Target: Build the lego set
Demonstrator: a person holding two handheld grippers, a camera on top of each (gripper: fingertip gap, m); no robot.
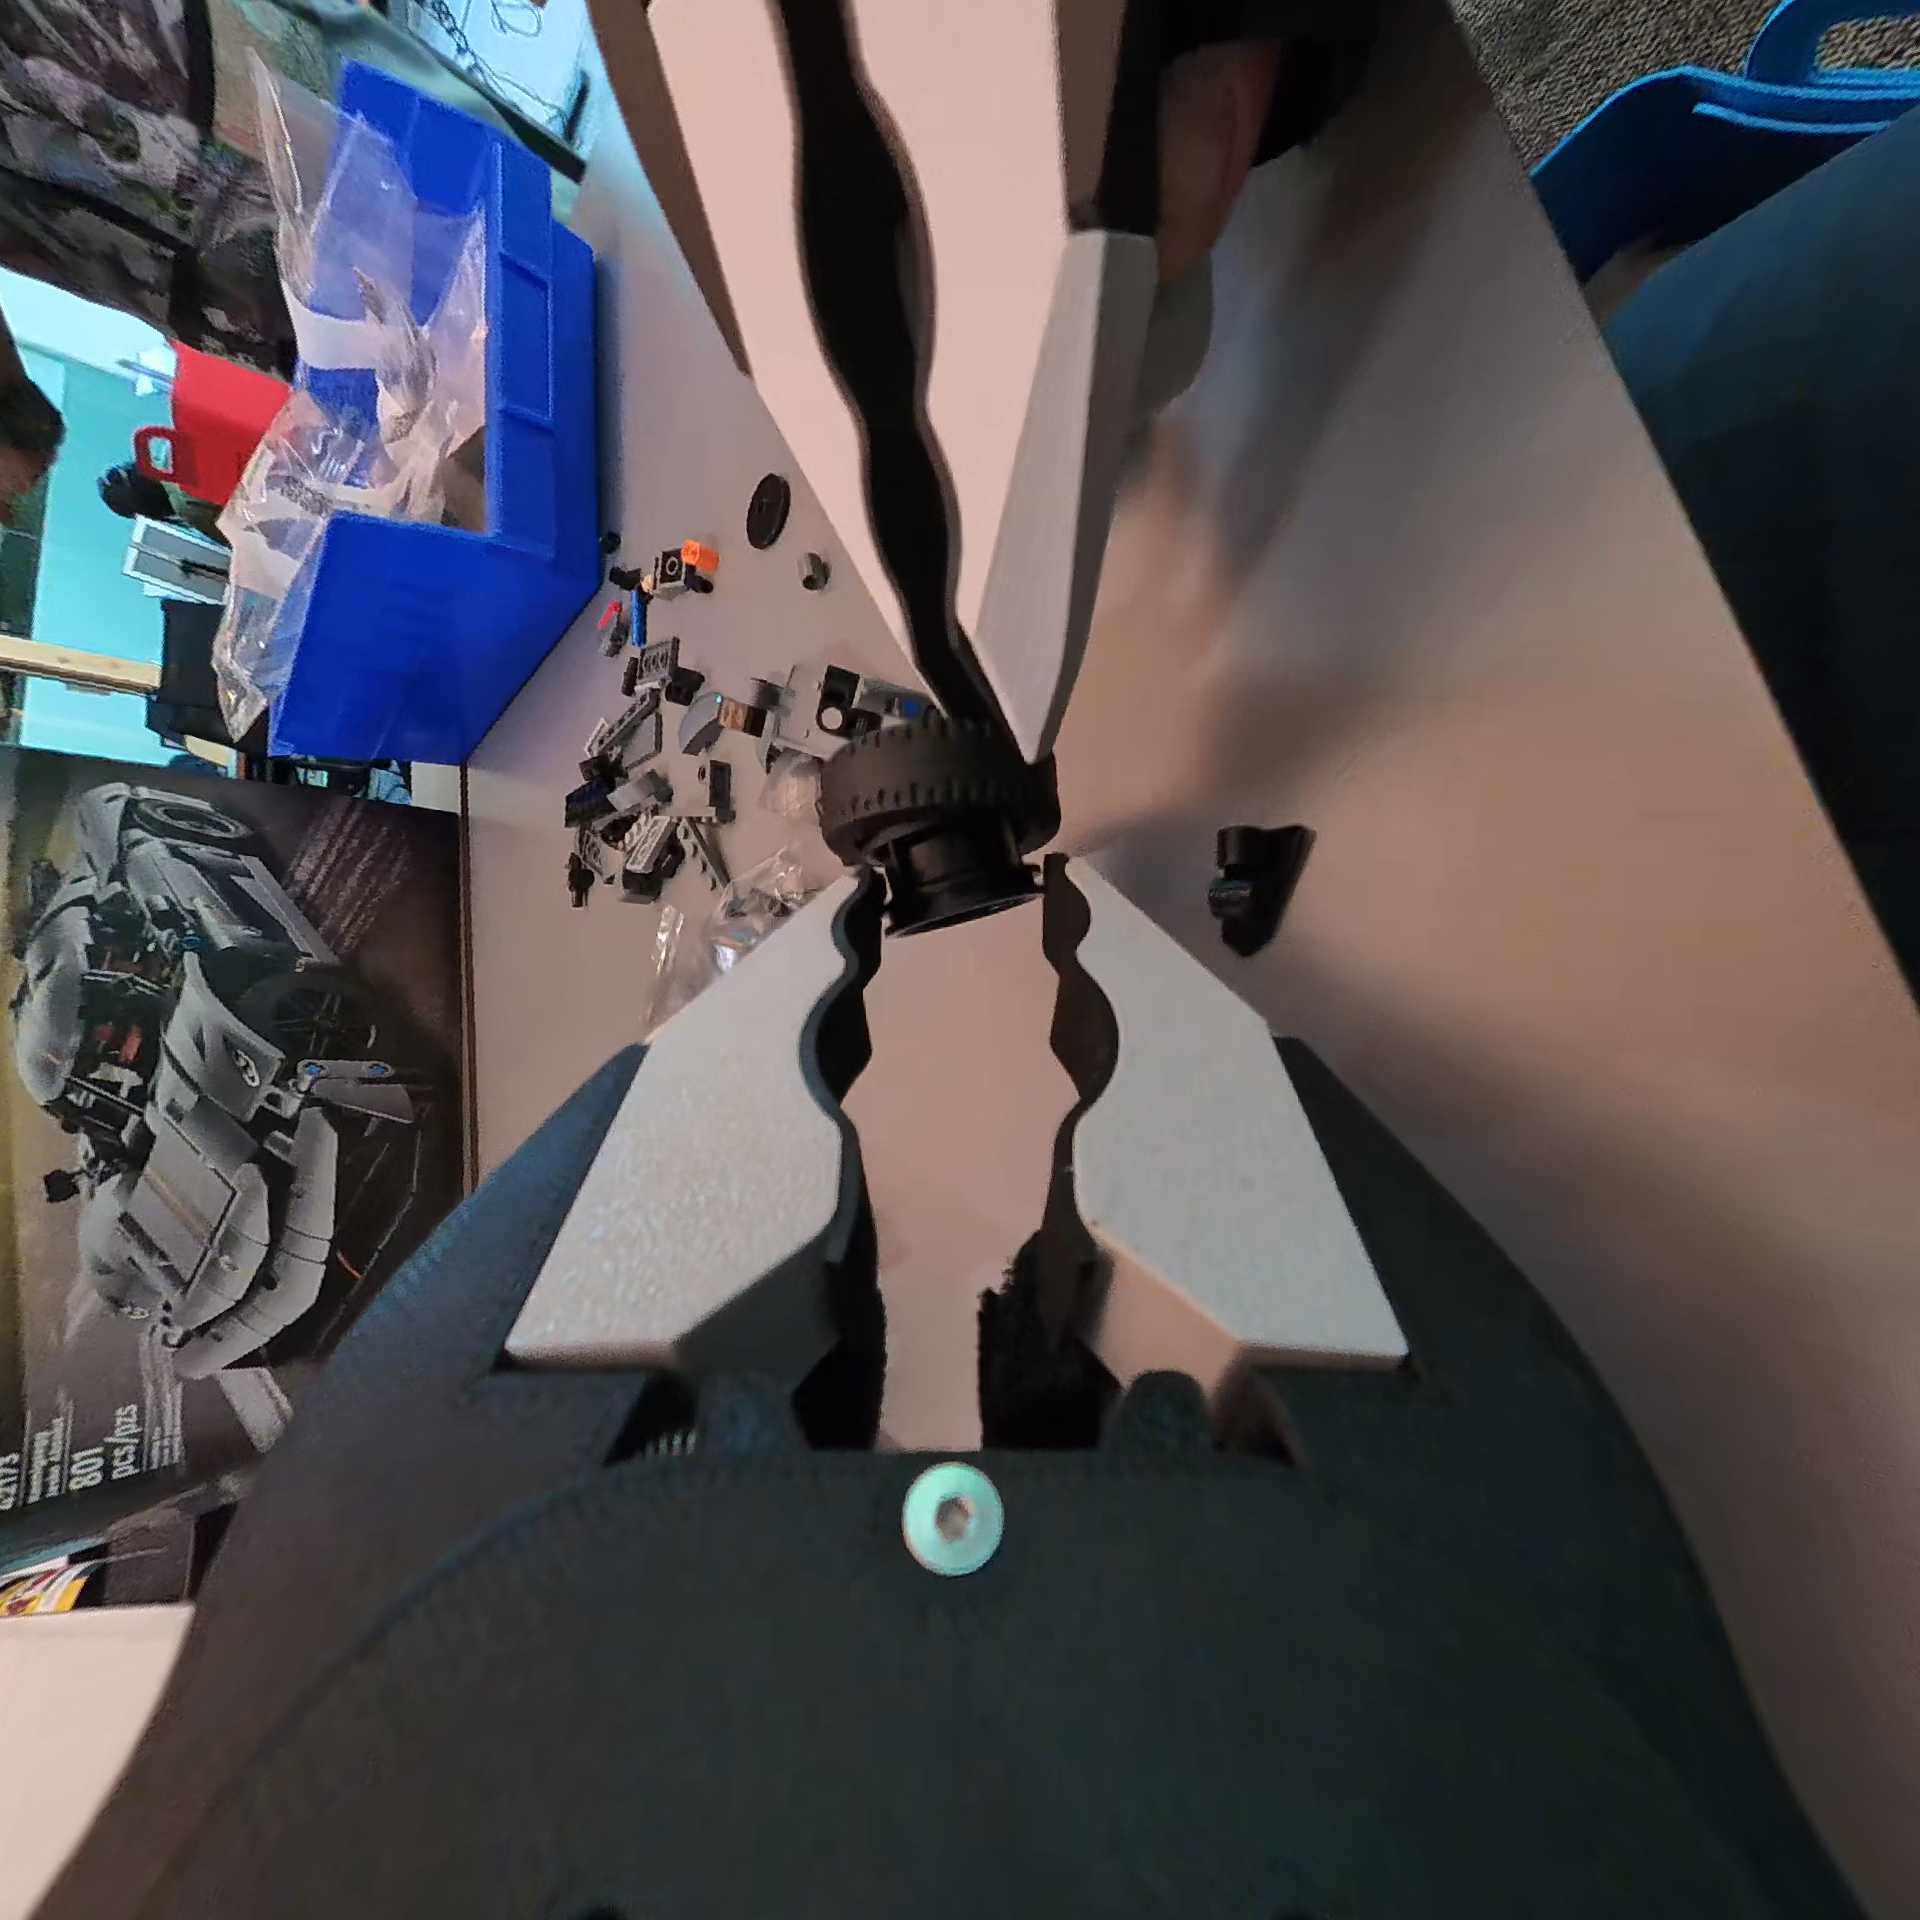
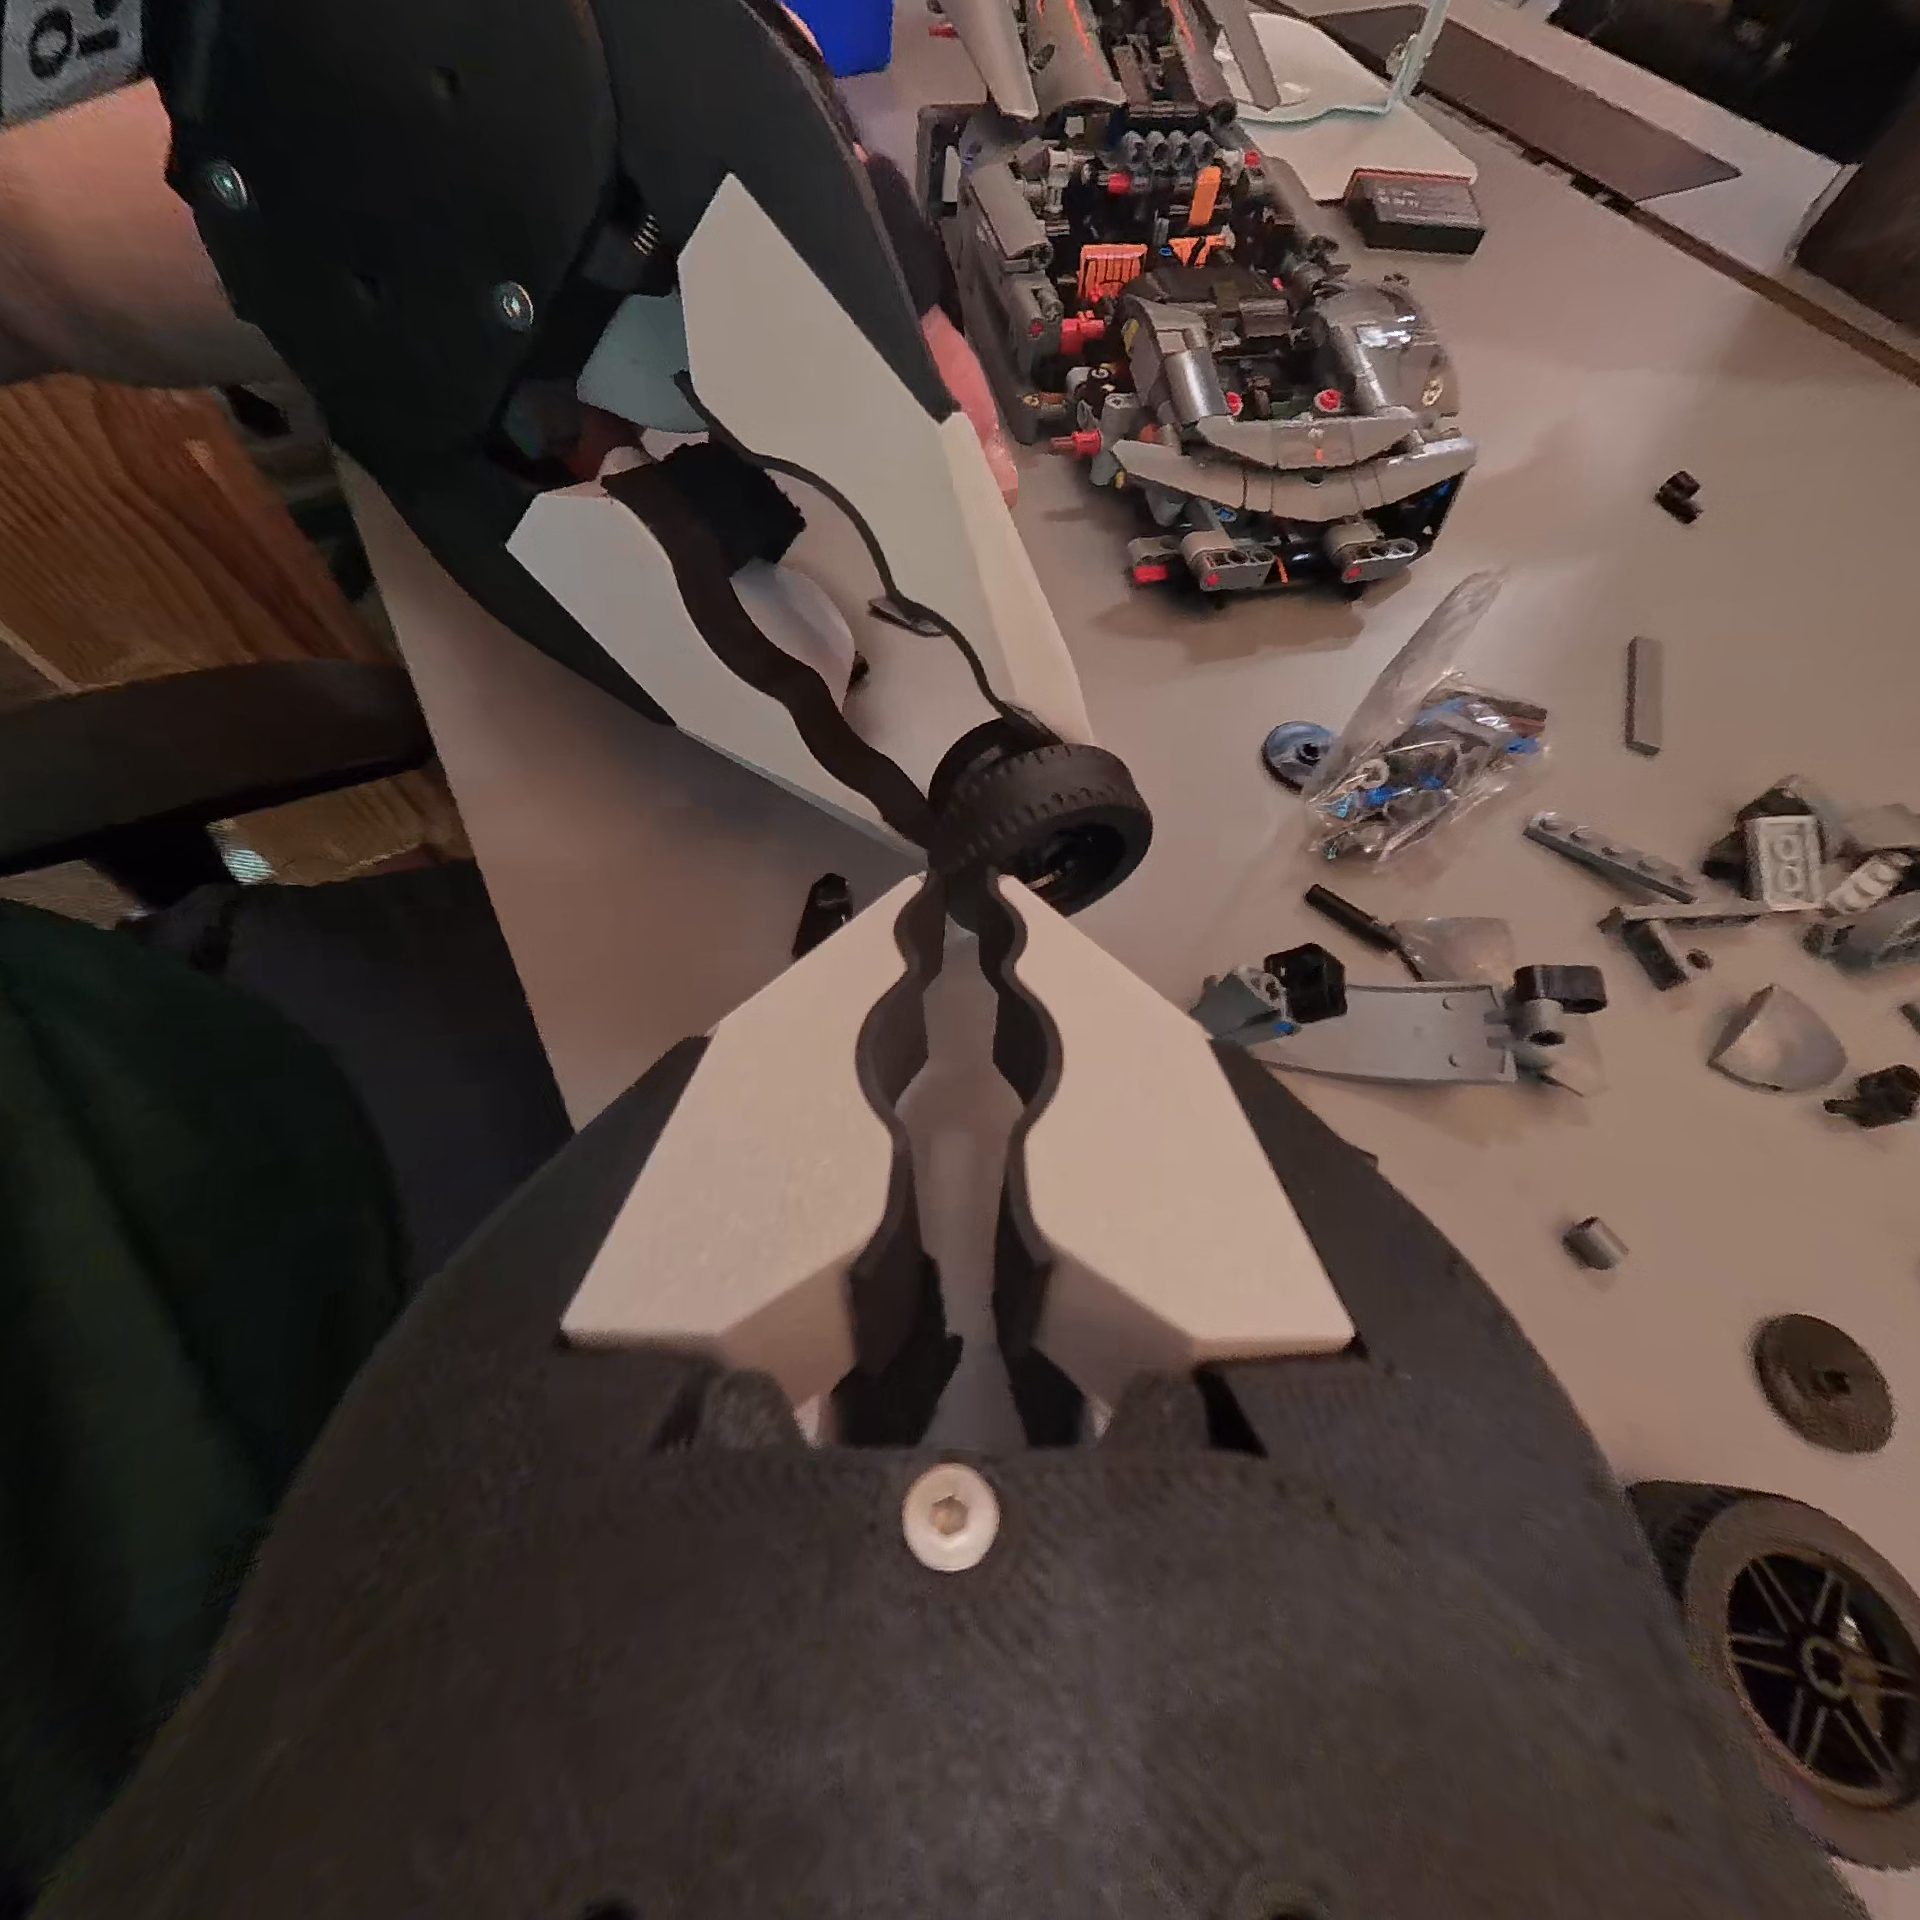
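A small black tyre and a black wheel rim are held together above the white table. My left gripper is shut on the rim, which sticks out of the tyre toward me. My right gripper comes in from above, shut on the tyre's edge. In the right wrist view, my right gripper pinches the tyre at its near edge. The left gripper reaches in from the upper left and holds the rim behind the tyre. The partly built grey car stands farther back.
Loose grey and black parts, a clear parts bag, a black disc and a larger spoked wheel lie to the right. A blue bin with bags, the set's box and a small black piece are also on the table. Less than 4 cm separates the two grippers' tips. My left gripper's tips are some 15 centimeters from the partly built grey car.
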